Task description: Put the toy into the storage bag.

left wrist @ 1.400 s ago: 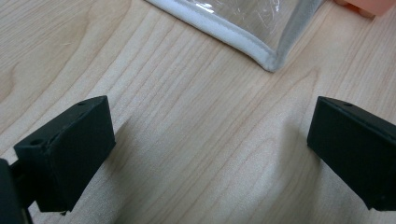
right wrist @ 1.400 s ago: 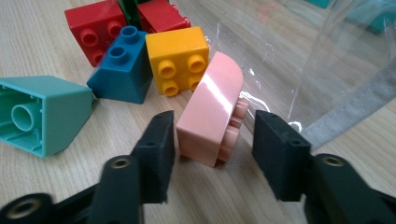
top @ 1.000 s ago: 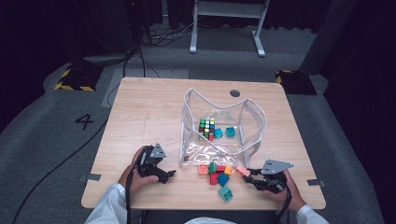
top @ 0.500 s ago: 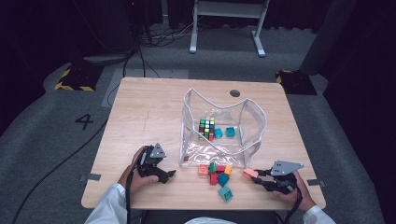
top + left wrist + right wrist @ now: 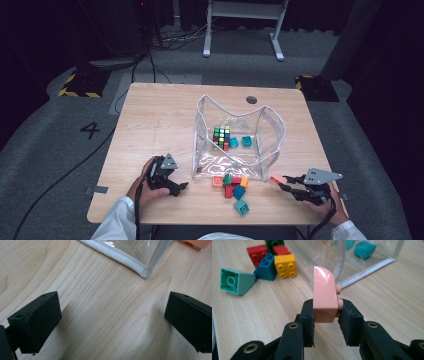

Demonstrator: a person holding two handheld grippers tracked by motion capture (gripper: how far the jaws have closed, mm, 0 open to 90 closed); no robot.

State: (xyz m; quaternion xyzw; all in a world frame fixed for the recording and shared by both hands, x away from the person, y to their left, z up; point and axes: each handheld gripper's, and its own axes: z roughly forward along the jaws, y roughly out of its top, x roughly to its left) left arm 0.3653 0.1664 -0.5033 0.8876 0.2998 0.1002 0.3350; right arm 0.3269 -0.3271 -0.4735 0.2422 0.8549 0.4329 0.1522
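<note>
A clear plastic bag (image 5: 240, 137) with white trim stands open at the table's middle, holding a puzzle cube (image 5: 221, 138) and teal bricks (image 5: 246, 141). A pile of coloured bricks (image 5: 231, 187) lies just in front of it. My right gripper (image 5: 284, 183) at the front right is shut on a pink curved brick (image 5: 324, 297), lifted slightly above the wood and to the right of the pile. My left gripper (image 5: 180, 189) rests at the front left, open, with bare wood between its jaws; the bag's corner (image 5: 145, 273) lies just ahead of it.
The wooden table (image 5: 155, 120) has a dark grommet hole (image 5: 251, 100) at the back. A lone teal sloped brick (image 5: 235, 281) lies nearest the front edge. Grey floor with cables and a white frame surrounds the table.
My right gripper has drawn back to the right from the pile with the pink brick in its jaws. The left gripper has stayed put.
</note>
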